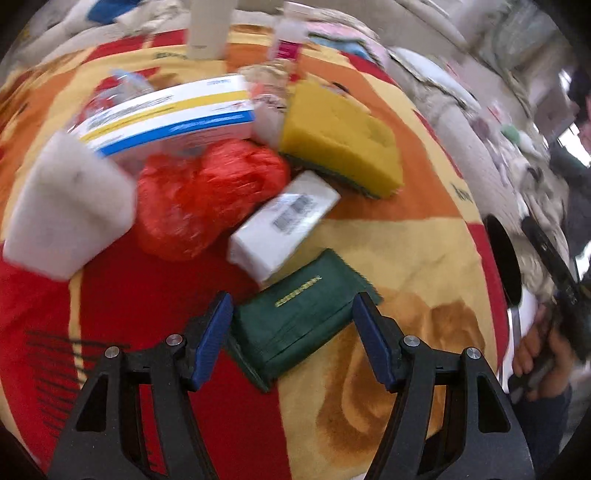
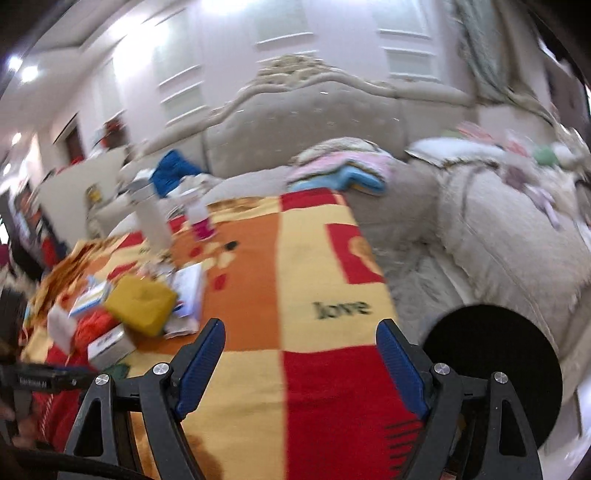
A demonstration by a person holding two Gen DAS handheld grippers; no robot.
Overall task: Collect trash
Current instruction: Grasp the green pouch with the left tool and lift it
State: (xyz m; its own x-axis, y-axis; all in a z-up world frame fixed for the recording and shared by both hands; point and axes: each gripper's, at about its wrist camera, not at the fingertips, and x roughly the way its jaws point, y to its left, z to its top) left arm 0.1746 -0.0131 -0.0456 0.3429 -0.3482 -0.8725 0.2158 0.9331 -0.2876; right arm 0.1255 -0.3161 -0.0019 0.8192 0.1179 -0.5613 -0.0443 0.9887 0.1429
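Observation:
My left gripper is open, its blue pads on either side of a dark green packet that lies on the red, orange and yellow blanket. I cannot tell whether the pads touch it. Beyond it lie a white tissue pack, a crumpled red plastic bag, a yellow sponge, a white foam block and a white, blue and yellow box. My right gripper is open and empty above the blanket. The pile shows at its left, with the yellow sponge.
A round black bin opening sits right of the blanket; it also shows in the left wrist view. A white tube and a pink-labelled bottle stand at the blanket's far end. Beige sofa cushions and folded cloths surround it.

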